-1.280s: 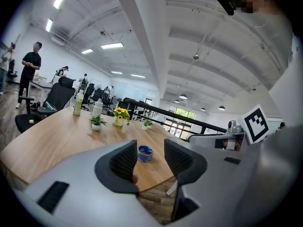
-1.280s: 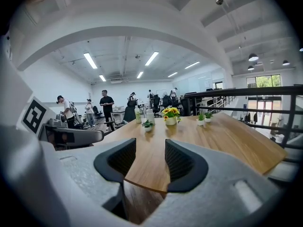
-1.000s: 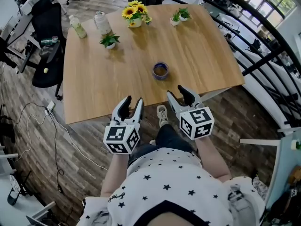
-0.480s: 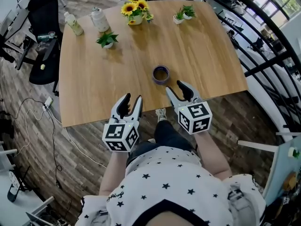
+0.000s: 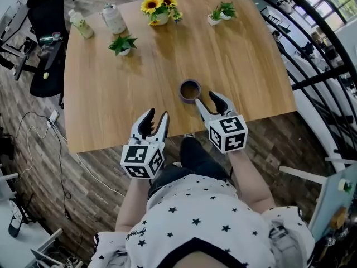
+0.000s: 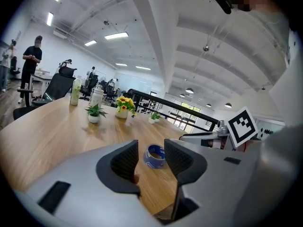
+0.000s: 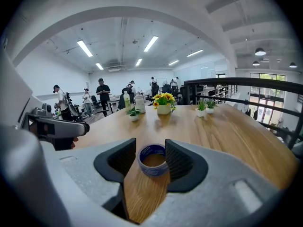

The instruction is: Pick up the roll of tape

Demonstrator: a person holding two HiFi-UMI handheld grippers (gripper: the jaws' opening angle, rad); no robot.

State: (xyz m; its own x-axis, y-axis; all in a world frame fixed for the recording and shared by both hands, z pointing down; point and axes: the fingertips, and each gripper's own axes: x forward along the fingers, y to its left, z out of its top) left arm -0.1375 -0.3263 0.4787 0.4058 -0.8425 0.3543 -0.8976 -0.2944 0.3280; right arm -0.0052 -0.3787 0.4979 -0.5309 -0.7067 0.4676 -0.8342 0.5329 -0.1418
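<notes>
A blue roll of tape (image 5: 190, 90) lies flat on the wooden table (image 5: 106, 105), near its front edge. My right gripper (image 5: 207, 100) is open just behind the roll, fingertips almost level with its near side. In the right gripper view the tape (image 7: 152, 161) shows in the gap between the open jaws of the right gripper (image 7: 150, 149), not clamped. My left gripper (image 5: 157, 118) hangs open over the table's front edge, left of the roll and holding nothing. The left gripper view shows the tape (image 6: 155, 156) farther off, beyond the left gripper (image 6: 151, 150).
At the far side of the table stand a vase of sunflowers (image 5: 157, 10), two small potted plants (image 5: 122, 43) (image 5: 221, 11), a bottle (image 5: 81, 25) and a jar (image 5: 114, 19). An office chair (image 5: 42, 38) is at the left; a black railing (image 5: 323, 71) runs along the right.
My right gripper has moved forward over the table edge, closing most of the gap to the tape roll. The left gripper stays about where it was. Both remain open.
</notes>
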